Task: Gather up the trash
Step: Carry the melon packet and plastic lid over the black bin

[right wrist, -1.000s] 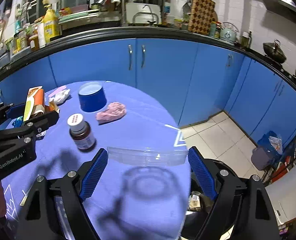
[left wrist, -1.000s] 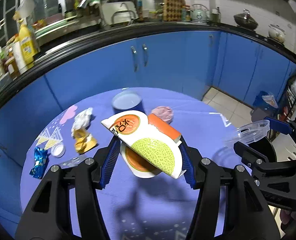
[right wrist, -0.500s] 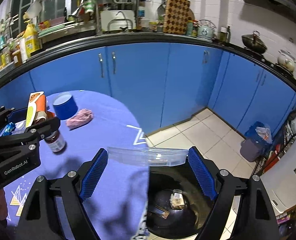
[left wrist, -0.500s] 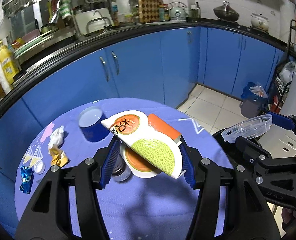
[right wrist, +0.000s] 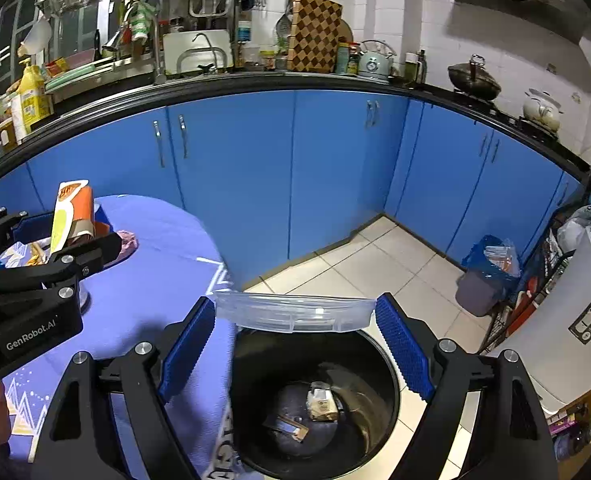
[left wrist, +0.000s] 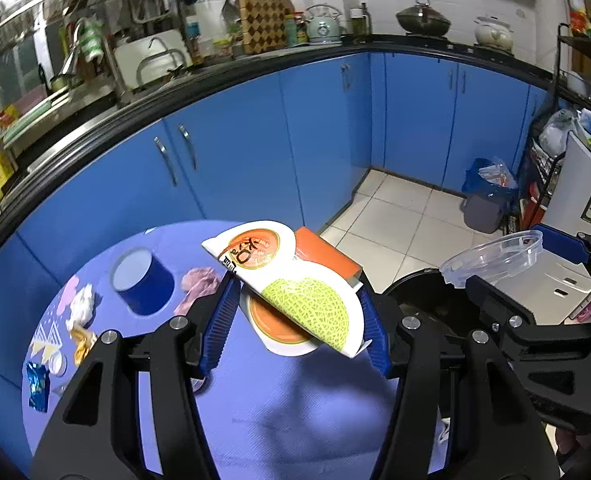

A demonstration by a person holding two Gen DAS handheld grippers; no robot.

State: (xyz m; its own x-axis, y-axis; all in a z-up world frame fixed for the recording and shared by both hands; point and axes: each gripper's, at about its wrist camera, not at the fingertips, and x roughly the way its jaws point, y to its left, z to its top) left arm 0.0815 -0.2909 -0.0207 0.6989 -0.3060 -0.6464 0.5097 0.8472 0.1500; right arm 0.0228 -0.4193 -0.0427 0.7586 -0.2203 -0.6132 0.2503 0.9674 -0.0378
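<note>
where the left gripper shows, "GenRobot.AI" is printed.

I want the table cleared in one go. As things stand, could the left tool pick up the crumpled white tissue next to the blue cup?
Probably not yet. The left tool is already shut on a melon carton, so nothing else fits between its fingers. The tissue itself lies uncovered on the table beside the blue cup.
</note>
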